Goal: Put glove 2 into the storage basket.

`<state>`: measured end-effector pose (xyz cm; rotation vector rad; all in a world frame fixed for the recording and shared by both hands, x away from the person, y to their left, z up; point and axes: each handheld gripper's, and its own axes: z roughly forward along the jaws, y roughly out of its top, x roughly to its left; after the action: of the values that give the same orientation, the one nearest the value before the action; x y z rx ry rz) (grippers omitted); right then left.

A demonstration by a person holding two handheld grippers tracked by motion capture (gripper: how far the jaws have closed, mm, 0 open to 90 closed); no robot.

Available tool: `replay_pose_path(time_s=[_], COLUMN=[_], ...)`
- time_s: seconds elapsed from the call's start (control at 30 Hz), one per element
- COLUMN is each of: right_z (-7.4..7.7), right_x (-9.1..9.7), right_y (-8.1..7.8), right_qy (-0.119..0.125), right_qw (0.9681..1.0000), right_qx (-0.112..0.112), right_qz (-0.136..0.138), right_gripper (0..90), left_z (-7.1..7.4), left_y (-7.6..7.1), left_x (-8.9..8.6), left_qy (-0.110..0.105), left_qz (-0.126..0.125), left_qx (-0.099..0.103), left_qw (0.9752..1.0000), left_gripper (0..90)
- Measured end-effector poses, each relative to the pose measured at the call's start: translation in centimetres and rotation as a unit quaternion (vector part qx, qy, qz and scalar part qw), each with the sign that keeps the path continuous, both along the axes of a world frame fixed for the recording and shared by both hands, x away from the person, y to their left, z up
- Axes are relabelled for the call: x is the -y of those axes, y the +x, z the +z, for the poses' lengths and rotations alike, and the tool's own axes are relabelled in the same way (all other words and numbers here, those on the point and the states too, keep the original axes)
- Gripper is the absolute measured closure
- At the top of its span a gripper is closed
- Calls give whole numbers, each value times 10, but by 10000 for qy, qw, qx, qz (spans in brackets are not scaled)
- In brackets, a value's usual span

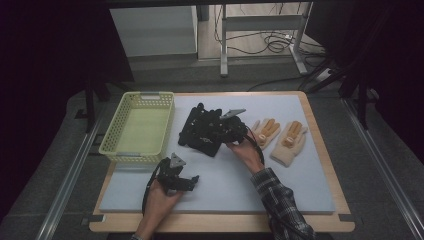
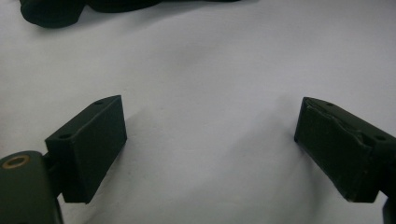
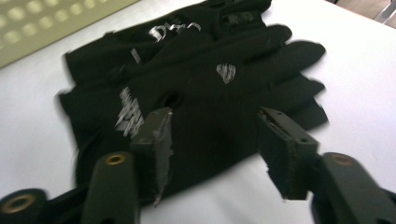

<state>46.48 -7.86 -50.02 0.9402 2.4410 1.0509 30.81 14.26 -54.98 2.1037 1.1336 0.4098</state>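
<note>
black gloves (image 1: 202, 131): I see the pair stacked on the grey mat (image 1: 280, 185), just right of the yellow basket (image 1: 139, 126), which I take as my landmark; in the right gripper view the gloves (image 3: 196, 88) spread fingers-out ahead of the jaws
right gripper (image 1: 231, 131): over the stack's edge farthest from the basket; jaws part-spread around the cuff end (image 3: 212, 140), pads not pressing the cloth, so I count nothing held
left gripper (image 1: 181, 181): below the basket's near corner, resting low on the mat; jaws spread wide (image 2: 210, 149) with bare mat between them
risk, single layer: if I close now I may pinch only the top glove and drag it off its mate
risk, snag: a loose glove finger could catch the basket rim (image 1: 167, 125) and hang over it
risk, blur: the right gripper view is smeared, so I could misjudge depth and press into the mat
tan gloves (image 1: 280, 139): well right of the basket, beyond the black pair; a wide swing of my right hand (image 1: 246, 150) might nudge them
</note>
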Motion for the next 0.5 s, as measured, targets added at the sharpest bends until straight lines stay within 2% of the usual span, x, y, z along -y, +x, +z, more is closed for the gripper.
replay_pose_path(time_s=[0.03, 0.07, 0.1, 0.13, 0.17, 0.2, 0.23, 0.27, 0.3, 0.33, 0.37, 0.4, 0.43, 0.47, 0.5], right_z=[0, -4, -4, -8, -8, -14, -14, -19, -22, -21, -21, -19, -19, -17, -17], right_x=[0, -9, -9, -17, -17, -26, -26, -30, -33, -34, -35, -36, -36, -37, -37], right_y=[0, 12, 12, 22, 22, 29, 29, 33, 33, 32, 32, 30, 30, 27, 27], right_qy=[0, 34, 34, 5, 5, -207, -207, -424, -510, -507, -433, -513, -513, -713, -713], right_qw=[10000, 10000, 10000, 9999, 9999, 9995, 9995, 9987, 9984, 9984, 9983, 9980, 9980, 9968, 9968], right_qx=[0, -59, -59, -124, -124, -258, -258, -287, -245, -229, -326, -274, -274, -217, -217], right_qz=[0, -9, -9, -22, -22, -16, -16, 33, 97, 121, 207, 229, 229, 287, 287], right_gripper=[428, 408, 408, 402, 402, 437, 437, 478, 531, 646, 725, 861, 861, 890, 890], left_z=[0, 0, 0, 0, 0, 0, 0, 0, 0, 0, 0, 0, 0, 0, 0], left_y=[0, 0, 0, 0, 0, 0, 0, 0, 0, 0, 0, 0, 0, 0, 0], left_x=[0, 0, 0, 0, 0, 0, 0, 0, 0, 0, 0, 0, 0, 0, 0], left_qy=[0, -5, -5, -23, -23, -8, -8, -6, -7, -7, -7, -9, -9, 0, 0], left_qz=[0, 0, 0, 10, 10, -7, -7, -9, -10, -12, -13, -17, -17, -29, -29], left_qx=[0, 2, 2, 4, 4, -1, -1, -2, -3, -5, -6, -9, -9, -2, -2], left_qw=[10000, 10000, 10000, 10000, 10000, 10000, 10000, 10000, 10000, 10000, 10000, 10000, 10000, 10000, 10000], left_gripper=[93, 92, 92, 92, 92, 91, 91, 91, 91, 90, 90, 89, 88, 88, 88])
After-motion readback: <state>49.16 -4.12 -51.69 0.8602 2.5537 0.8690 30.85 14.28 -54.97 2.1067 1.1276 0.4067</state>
